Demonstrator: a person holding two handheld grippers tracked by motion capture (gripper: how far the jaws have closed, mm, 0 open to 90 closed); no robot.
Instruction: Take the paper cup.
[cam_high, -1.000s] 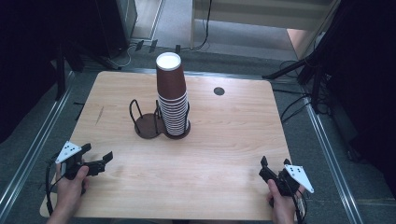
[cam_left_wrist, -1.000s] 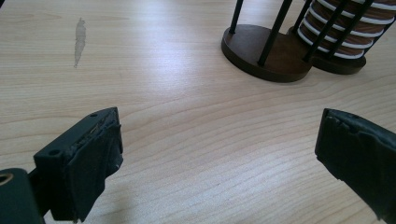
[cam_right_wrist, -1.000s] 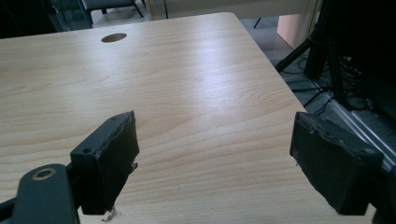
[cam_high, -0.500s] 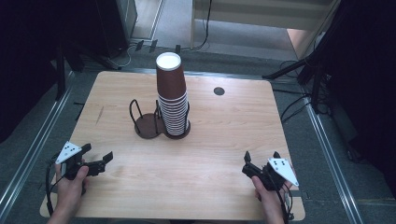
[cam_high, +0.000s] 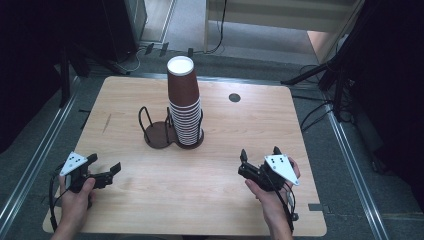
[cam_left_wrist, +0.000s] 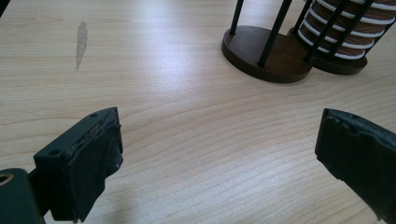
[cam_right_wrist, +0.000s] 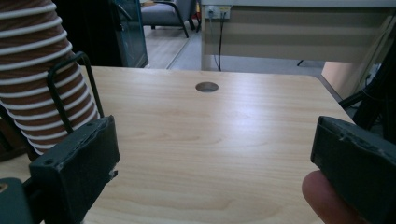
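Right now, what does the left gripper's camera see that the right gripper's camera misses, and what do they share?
The left gripper view has a grey smear on the wood and the empty round base of the cup holder. The right gripper view has the table's cable hole, a fingertip, and the desk beyond. Both show the stack of cups, the wooden table and wide-open jaws.
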